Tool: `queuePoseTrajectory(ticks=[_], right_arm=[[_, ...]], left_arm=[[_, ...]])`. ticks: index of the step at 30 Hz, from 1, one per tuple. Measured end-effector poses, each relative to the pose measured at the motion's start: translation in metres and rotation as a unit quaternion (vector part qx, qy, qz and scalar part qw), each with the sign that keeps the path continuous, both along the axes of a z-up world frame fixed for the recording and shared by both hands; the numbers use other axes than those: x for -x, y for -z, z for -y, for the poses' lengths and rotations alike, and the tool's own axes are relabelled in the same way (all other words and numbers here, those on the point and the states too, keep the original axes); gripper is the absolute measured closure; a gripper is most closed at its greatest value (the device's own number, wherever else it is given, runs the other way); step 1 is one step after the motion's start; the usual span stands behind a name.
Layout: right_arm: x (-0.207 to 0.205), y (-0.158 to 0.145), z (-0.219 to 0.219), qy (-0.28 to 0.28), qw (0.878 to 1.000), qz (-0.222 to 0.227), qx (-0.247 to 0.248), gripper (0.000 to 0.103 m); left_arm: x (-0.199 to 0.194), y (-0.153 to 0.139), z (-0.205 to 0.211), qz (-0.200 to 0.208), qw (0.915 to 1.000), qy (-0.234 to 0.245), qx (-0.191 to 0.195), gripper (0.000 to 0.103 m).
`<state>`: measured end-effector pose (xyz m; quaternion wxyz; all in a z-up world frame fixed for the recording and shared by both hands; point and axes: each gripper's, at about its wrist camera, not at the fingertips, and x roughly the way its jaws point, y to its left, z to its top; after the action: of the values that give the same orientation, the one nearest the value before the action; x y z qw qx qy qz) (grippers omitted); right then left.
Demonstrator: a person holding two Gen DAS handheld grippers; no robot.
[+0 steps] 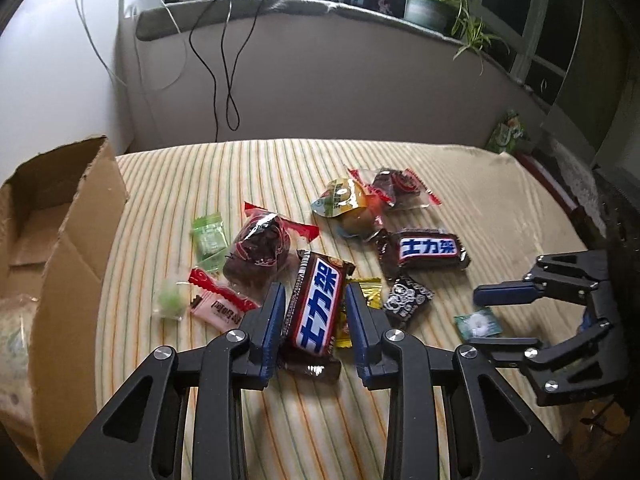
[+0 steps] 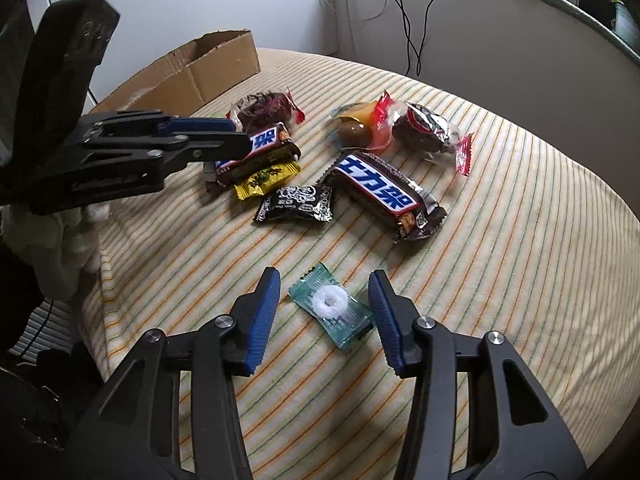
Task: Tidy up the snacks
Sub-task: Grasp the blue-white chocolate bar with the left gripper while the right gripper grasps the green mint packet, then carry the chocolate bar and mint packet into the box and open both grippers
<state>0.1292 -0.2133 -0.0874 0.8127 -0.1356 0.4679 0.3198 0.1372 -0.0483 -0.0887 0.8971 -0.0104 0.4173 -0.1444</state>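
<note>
Striped cloth [image 1: 480,208]: yellow-lined, covers the table under the scattered snacks.
Left gripper [image 1: 316,308]: lower centre of its view — fingers closed against both sides of a brown chocolate bar [image 1: 316,308] (blue-and-white label).
Right gripper [image 2: 324,300]: fingers spread wide, flanking a teal ring candy [image 2: 330,304] without touching it.
Cardboard box [image 1: 60,240]: left edge of the left view — open.
Second chocolate bar [image 2: 380,192]: centre of the right view.

A striped cloth [image 2: 500,280] carries scattered snacks [image 2: 380,192] and a cardboard box [image 2: 216,64].
</note>
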Motion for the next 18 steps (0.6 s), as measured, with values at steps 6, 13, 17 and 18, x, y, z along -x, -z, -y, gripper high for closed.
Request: queuePoseTrajectory(ticks=[6,13,17,18], right_arm=[[0.002,0.001,0.001,-0.01,1.0,0.002,0.007,0.055],[0.007,0.001,0.004,-0.013,1.0,0.004,0.017,0.062],[0.007,0.001,0.007,-0.004,1.0,0.002,0.02,0.075],[0.008,0.001,0.009,-0.001,1.0,0.0,0.019,0.079]], left_arm=[[-0.002,0.011,0.007,-0.006,0.9997,0.006,-0.023,0.074],[-0.002,0.013,0.008,-0.008,0.9997,0.007,-0.024,0.076],[-0.001,0.011,0.007,-0.007,0.9997,0.006,-0.021,0.076],[-0.001,0.01,0.006,-0.004,0.9998,0.005,-0.02,0.076]])
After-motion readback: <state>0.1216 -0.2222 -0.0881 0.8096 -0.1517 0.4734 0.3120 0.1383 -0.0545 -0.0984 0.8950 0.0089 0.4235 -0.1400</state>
